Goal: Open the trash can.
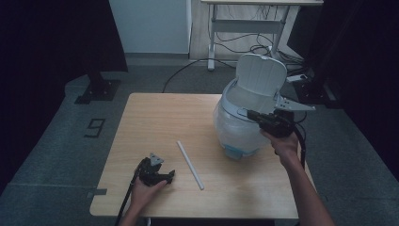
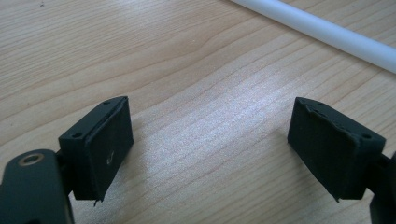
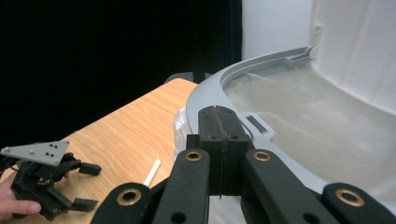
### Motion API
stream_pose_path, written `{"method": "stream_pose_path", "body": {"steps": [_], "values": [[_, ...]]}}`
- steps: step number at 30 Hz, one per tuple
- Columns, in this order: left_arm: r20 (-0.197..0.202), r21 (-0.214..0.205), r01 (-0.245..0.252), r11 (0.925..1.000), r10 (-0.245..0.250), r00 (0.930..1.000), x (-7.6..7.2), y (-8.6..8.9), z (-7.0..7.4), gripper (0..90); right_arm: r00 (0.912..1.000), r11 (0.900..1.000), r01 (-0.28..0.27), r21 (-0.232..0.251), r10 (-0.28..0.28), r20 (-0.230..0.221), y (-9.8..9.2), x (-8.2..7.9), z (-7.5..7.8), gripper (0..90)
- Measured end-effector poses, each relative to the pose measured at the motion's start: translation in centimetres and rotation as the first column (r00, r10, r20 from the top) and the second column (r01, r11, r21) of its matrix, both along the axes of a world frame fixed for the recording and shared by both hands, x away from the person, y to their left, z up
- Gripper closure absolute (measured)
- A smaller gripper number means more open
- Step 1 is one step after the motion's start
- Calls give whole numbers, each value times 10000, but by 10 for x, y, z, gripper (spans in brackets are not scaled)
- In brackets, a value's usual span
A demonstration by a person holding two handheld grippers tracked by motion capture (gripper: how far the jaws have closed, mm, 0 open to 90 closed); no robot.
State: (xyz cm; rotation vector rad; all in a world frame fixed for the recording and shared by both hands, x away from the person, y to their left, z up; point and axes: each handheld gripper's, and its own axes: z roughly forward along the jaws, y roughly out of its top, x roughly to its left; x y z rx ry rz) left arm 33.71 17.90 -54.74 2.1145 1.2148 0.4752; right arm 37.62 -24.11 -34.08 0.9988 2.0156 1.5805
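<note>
With the right gripper [image 3: 219, 140] clamped shut against the rim of the bin [image 1: 244, 117] at the table's far right, the light bin could be tipped if pushed sideways.

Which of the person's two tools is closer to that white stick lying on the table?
Left. The left tool rests beside the white stick; the right tool is up at the bin's rim.
</note>
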Motion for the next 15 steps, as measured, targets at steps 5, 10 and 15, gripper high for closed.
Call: {"method": "stream_pose_path", "body": {"steps": [5,10,15], "values": [[-1,-6,-3,10000,3,10000,0,0,0,138,9994,9998,197,53,-198,295,-18,-22,-7,890],[-2,0,-21,10000,21,10000,0,0,0,138,9986,9994,185,283,-199,487,-41,-45,-23,816],[4,-4,-45,10000,45,10000,0,0,0,138,9978,9996,228,187,-239,619,-59,-63,-50,684]]}}
